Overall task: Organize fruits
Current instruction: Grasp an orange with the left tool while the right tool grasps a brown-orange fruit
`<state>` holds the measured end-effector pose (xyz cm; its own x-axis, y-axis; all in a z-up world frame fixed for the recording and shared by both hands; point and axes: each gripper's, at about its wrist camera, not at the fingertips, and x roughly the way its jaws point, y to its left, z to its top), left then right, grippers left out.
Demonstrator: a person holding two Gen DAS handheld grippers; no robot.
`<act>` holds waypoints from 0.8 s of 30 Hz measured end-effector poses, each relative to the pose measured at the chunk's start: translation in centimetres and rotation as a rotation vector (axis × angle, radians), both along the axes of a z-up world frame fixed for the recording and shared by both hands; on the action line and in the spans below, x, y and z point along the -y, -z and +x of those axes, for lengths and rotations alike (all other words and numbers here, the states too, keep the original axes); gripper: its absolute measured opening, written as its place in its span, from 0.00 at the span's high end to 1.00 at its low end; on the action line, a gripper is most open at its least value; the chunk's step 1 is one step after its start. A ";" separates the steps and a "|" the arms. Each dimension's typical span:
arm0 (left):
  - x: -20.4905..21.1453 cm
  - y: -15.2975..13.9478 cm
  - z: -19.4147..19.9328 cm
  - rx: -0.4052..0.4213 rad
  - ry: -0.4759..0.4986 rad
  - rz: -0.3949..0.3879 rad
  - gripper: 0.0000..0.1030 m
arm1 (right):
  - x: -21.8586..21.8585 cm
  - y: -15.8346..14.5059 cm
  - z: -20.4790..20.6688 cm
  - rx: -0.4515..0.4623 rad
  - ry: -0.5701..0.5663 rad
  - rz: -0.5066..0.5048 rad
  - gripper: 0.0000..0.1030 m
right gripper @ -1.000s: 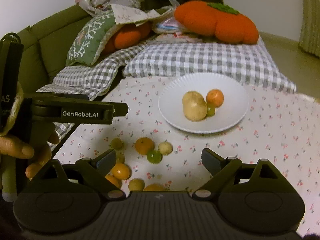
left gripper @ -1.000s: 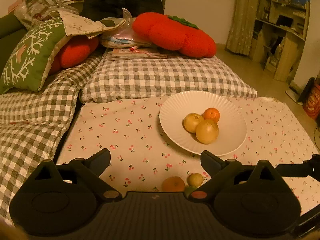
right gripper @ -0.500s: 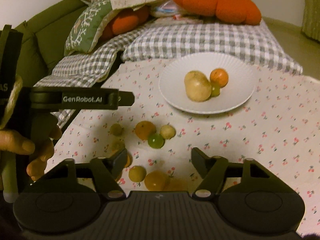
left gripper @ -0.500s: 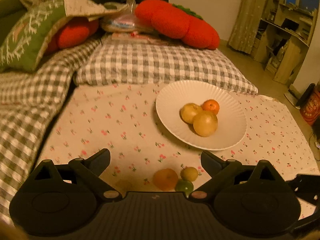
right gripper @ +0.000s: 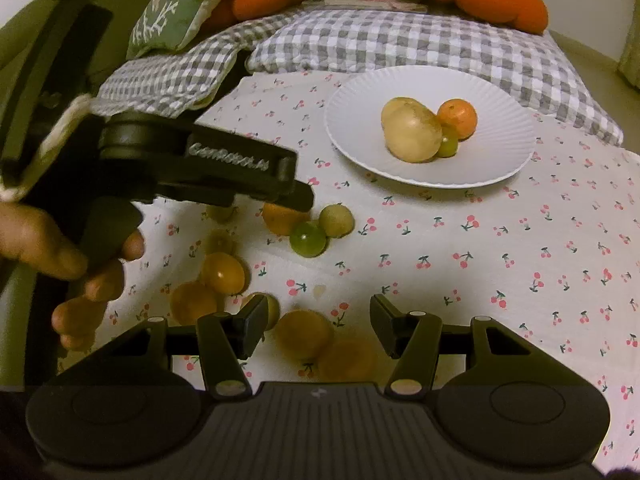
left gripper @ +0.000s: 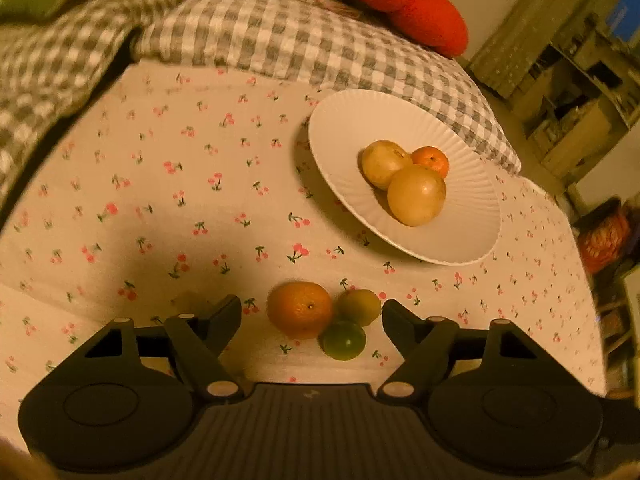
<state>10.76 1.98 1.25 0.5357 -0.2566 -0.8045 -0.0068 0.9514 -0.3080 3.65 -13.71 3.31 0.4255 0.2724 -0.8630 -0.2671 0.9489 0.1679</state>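
Observation:
A white ribbed plate (left gripper: 340, 128) (right gripper: 360, 92) on the cherry-print cloth holds two big yellow fruits (left gripper: 416, 196), a tangerine (left gripper: 431, 160) and a small green fruit (right gripper: 447, 146). My left gripper (left gripper: 311, 316) (right gripper: 296, 194) hangs low over a loose tangerine (left gripper: 300, 309), a yellow-green fruit (left gripper: 359, 306) and a green lime (left gripper: 344, 340). Its jaws are closing with the tangerine between them, untouched. My right gripper (right gripper: 319, 322) is closing too, around an orange fruit (right gripper: 304, 334) that its pads do not touch. Another orange fruit (right gripper: 348, 360) lies just behind it.
Several more small yellow and orange fruits (right gripper: 222, 272) lie left of my right gripper, near the person's hand (right gripper: 80, 264). Checked cushions (left gripper: 300, 40), a red plush (left gripper: 400, 0) and a green pillow (right gripper: 180, 12) border the cloth's far side. Shelves (left gripper: 580, 100) stand at right.
Both grippers have sunk toward the loose fruits, and both pairs of jaws have narrowed. The left gripper has rolled and tipped downward, so the fruit cluster now sits between its fingers.

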 end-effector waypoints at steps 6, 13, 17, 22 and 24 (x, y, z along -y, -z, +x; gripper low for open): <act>-0.2 2.0 1.0 -0.032 -0.029 -0.015 0.46 | -0.2 0.6 0.1 0.007 -0.008 -0.056 0.48; 0.0 2.4 1.2 -0.027 -0.008 -0.029 0.74 | -1.4 1.3 -0.1 0.013 -0.074 -0.093 0.50; 0.1 2.4 1.2 -0.025 0.000 -0.023 0.75 | -1.8 1.9 -0.1 0.003 -0.096 -0.112 0.52; 0.0 2.4 1.1 -0.031 -0.013 -0.024 0.75 | -2.3 2.6 -0.1 -0.006 -0.111 -0.137 0.52; 0.0 2.4 1.1 -0.031 -0.015 -0.016 0.75 | -2.5 2.9 0.0 -0.007 -0.115 -0.150 0.55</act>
<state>11.86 1.95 -1.12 0.5144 -0.2619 -0.8166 -0.0310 0.9459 -0.3230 3.60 -11.26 0.44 0.3933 0.1873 -0.9001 -0.3744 0.9268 0.0293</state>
